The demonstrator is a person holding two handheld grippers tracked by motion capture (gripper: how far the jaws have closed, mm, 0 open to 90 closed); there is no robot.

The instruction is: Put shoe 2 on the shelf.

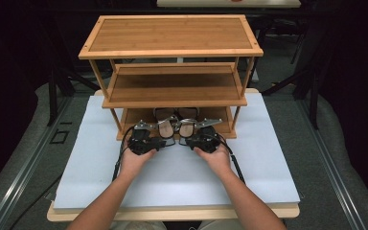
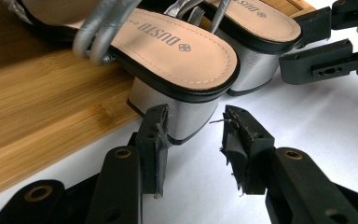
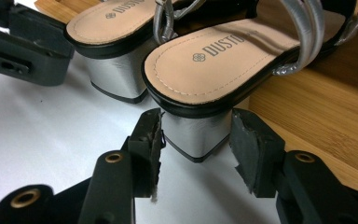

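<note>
Two silver-strapped sandals with tan insoles lie side by side on the bottom shelf of a bamboo rack (image 1: 172,52), their block heels jutting over the white tabletop. My left gripper (image 1: 168,142) is open at the left sandal (image 1: 165,127). Its jaws straddle that silver heel (image 2: 186,116), with one finger (image 2: 154,140) against the heel's side and the other apart. My right gripper (image 1: 182,141) is open too, its jaws (image 3: 198,119) standing on either side of the right sandal's (image 1: 187,128) heel (image 3: 196,133) with small gaps.
The rack has three bamboo shelves, and its upper two (image 1: 175,86) are bare. It stands at the back of a white board (image 1: 172,177) on the table. Dark floor and rails surround the table. Each gripper view catches the other gripper (image 2: 326,60) (image 3: 23,51) close by.
</note>
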